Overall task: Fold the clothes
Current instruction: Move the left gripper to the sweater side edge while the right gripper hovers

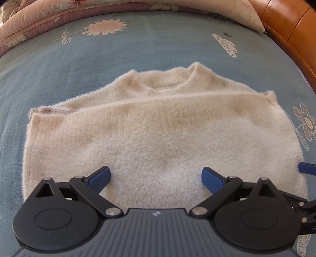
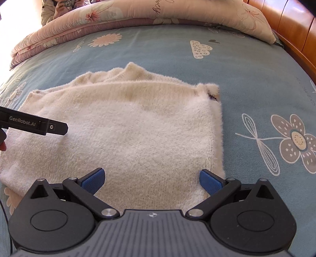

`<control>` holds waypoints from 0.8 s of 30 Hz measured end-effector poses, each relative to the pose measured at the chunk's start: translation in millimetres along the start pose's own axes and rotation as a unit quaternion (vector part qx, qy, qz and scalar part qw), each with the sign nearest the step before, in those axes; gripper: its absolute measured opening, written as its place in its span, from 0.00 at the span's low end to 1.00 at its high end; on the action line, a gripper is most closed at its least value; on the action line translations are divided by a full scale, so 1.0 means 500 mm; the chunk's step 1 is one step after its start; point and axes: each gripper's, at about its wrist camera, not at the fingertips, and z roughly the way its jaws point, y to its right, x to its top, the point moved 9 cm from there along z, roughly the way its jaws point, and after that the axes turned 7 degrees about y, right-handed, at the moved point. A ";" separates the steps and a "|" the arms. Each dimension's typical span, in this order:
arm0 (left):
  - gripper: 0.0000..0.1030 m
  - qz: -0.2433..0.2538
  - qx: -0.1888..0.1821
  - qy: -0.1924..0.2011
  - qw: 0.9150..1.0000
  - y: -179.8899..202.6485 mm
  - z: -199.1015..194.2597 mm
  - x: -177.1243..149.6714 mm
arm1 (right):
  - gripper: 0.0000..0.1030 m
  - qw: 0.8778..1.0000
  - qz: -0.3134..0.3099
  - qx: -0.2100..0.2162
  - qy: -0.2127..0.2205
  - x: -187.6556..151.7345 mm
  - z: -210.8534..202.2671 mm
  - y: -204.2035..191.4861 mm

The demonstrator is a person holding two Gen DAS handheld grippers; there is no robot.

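both grippers spread wide over a folded sweater

the cream fuzzy sweater (image 1: pixel 158 128) lies on the blue flowered bedsheet (image 1: pixel 138 45), lower half folded up, collar at its far end. the left gripper (image 1: pixel 156 178) hovers released above the near edge, gripping nothing. the right gripper (image 2: pixel 152 178) gapes above the near right corner. a rolled quilt (image 2: pixel 118 17) lies far ahead, a wooden headboard (image 2: pixel 292 25) far right.

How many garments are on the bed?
1: a cream sweater lying folded mid-sheet, below both open grippers, left and right. The quilt could hide others.
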 end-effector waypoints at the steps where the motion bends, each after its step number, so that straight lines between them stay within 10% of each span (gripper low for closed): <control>1: 0.95 -0.005 -0.002 0.002 1.000 -0.006 -0.003 0.000 | 1.00 1.000 -0.002 -0.003 -0.002 0.002 0.001 -0.003; 11: 0.95 -0.050 0.049 0.069 0.995 -0.169 -0.096 0.036 | 1.00 0.999 -0.027 0.021 0.024 0.043 -0.029 -0.067; 20: 0.93 -0.194 0.044 0.076 0.977 -0.373 -0.082 0.020 | 1.00 0.996 -0.036 0.061 0.051 0.107 -0.006 -0.158; 24: 0.66 -0.245 0.002 0.063 0.967 -0.411 -0.043 -0.002 | 1.00 0.995 -0.037 0.073 0.056 0.118 0.001 -0.178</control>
